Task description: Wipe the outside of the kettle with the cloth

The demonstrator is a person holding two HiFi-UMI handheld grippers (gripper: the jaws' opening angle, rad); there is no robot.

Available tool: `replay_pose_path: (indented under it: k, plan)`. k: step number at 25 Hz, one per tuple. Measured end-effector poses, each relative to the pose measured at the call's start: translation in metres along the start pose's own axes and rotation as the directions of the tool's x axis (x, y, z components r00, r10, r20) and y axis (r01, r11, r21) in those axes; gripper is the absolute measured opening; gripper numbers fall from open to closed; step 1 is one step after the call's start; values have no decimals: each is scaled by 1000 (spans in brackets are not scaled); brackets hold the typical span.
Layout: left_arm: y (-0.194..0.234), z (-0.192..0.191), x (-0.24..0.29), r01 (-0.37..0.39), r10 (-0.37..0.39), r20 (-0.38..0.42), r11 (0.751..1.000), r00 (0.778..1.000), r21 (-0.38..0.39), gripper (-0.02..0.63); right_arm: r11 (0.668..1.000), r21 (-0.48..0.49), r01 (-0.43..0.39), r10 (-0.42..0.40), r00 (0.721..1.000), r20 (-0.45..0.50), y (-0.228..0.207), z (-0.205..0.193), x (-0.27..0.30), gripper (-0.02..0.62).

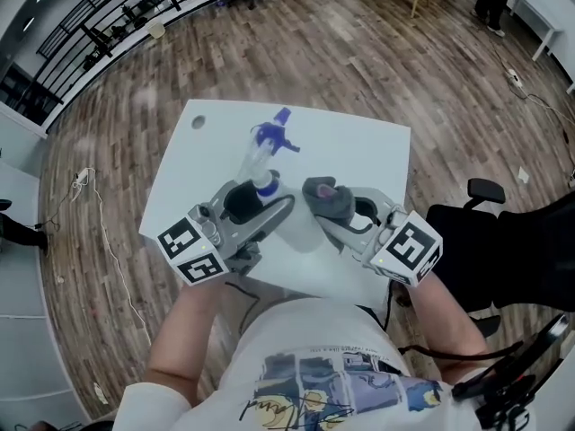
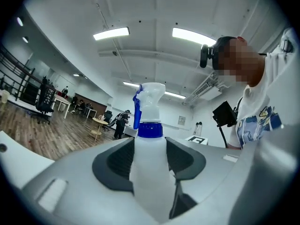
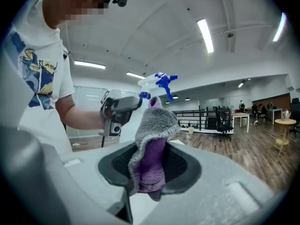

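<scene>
The left gripper (image 2: 150,162) is closed on a see-through plastic spray bottle with a blue collar and a blue trigger (image 2: 150,111). The bottle's body is squeezed between the two dark pads (image 2: 117,161), and its top sticks up in the middle of the left gripper view. The right gripper (image 3: 150,170) is closed on a soft grey and purple cloth (image 3: 157,125), which is bunched up between the jaws. In the head view, the left gripper (image 1: 254,197) is seen left of the middle and the right gripper (image 1: 329,203) just right of it. Both are held over the white table (image 1: 368,151). The bottle (image 1: 262,155) is pointed toward the top of that frame, and the cloth (image 1: 323,193) is seen beside it. A brown wooden floor (image 1: 359,52) is seen around the table.
</scene>
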State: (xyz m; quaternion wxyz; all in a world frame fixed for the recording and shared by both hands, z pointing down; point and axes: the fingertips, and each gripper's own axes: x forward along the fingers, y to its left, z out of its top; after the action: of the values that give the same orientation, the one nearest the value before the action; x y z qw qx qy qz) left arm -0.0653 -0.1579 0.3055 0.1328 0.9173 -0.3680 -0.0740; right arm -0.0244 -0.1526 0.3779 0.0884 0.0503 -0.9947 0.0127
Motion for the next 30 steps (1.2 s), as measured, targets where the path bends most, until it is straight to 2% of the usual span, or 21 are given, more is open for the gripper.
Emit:
replay_pose_path:
  k: [5,11,13,15,19,23,26,30]
  plan:
    - [0,16,-5,3,-2,37,1000,999,-22,209,999,47,2,0,999,-43,8,-31,-4,123]
    - [6,27,-8,-6,9,69,999,998,-43,209,994,102,24,-7,987,-158,11,-87,-9,123]
    - [9,30,-6,-11,16,82,998,996,-62,209,993,112,38,-17,983,-184,6,-94,-15,123]
    - [12,33,-5,-8,17,94,996,995,-87,209,993,106,56,-38,986,-161,0,-79,-22,123]
    - [16,33,-1,3,13,109,989,994,-149,209,998,23,62,-61,998,-31,-3,-1,-29,123]
    - [20,25,4,13,10,116,981,993,-196,209,998,-60,5,-4,1000,13,14,54,-25,123]
    - [21,24,8,18,0,100,983,995,-185,209,998,-60,-18,18,1000,10,20,64,-13,123]
    - [18,18,7,9,10,103,983,995,-186,209,999,-40,-22,21,1000,-13,27,39,-16,123]
